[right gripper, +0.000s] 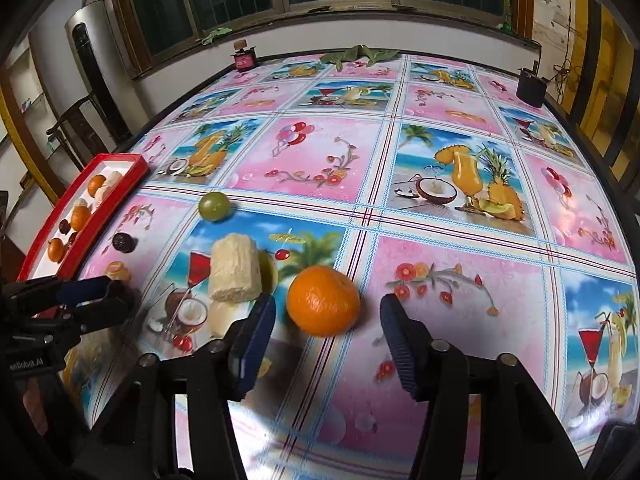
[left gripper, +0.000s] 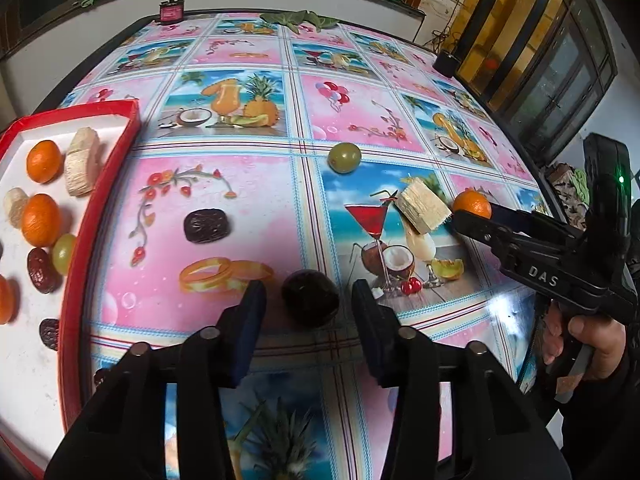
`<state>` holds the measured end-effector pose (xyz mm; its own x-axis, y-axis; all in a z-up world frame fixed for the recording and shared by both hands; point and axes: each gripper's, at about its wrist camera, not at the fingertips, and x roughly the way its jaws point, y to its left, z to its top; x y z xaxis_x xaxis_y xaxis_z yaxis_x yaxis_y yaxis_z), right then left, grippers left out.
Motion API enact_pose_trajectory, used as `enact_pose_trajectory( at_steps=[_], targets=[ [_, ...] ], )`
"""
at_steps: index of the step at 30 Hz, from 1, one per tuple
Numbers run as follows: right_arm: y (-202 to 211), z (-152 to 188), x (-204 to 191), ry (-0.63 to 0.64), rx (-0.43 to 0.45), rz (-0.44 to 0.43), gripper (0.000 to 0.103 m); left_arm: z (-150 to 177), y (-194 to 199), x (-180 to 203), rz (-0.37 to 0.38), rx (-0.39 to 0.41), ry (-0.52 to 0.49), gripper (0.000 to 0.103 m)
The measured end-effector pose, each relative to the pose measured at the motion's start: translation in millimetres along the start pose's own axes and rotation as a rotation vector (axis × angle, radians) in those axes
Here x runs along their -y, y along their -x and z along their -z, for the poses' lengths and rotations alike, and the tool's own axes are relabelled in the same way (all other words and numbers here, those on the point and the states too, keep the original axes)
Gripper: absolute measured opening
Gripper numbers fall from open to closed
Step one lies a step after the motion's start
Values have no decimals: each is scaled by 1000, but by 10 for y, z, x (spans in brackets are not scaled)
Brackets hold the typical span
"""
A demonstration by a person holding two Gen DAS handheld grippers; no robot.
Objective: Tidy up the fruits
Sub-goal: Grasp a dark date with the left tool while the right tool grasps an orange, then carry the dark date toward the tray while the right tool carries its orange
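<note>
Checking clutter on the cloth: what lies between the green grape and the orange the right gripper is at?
The pale banana piece lies between the green grape and the orange, clearest in the right wrist view.

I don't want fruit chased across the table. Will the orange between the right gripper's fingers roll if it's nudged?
Probably: the orange looks round, resting loose on the glossy tablecloth. The right gripper brackets it without visible contact, so uneven closing could push it aside. Its dimpled peel should grip reasonably.
</note>
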<state>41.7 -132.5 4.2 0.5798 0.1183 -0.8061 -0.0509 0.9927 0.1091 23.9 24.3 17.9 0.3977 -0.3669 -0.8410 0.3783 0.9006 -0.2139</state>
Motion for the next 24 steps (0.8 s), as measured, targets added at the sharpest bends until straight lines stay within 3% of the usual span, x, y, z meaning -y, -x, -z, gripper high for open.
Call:
enact_pose_trajectory(
  at_steps=[2,5,24],
  targets=[
    [-43,-18,-10,3,-4,-1,45,5,-18,9,-2,-4,-6,29],
    [-67,-29,-39,21,4,13,36,9,-22,14,-11,-3,-13,26],
    [207,-87,-165,26,77,-19,36,42,107,-17,-12,18,-15,26]
  ],
)
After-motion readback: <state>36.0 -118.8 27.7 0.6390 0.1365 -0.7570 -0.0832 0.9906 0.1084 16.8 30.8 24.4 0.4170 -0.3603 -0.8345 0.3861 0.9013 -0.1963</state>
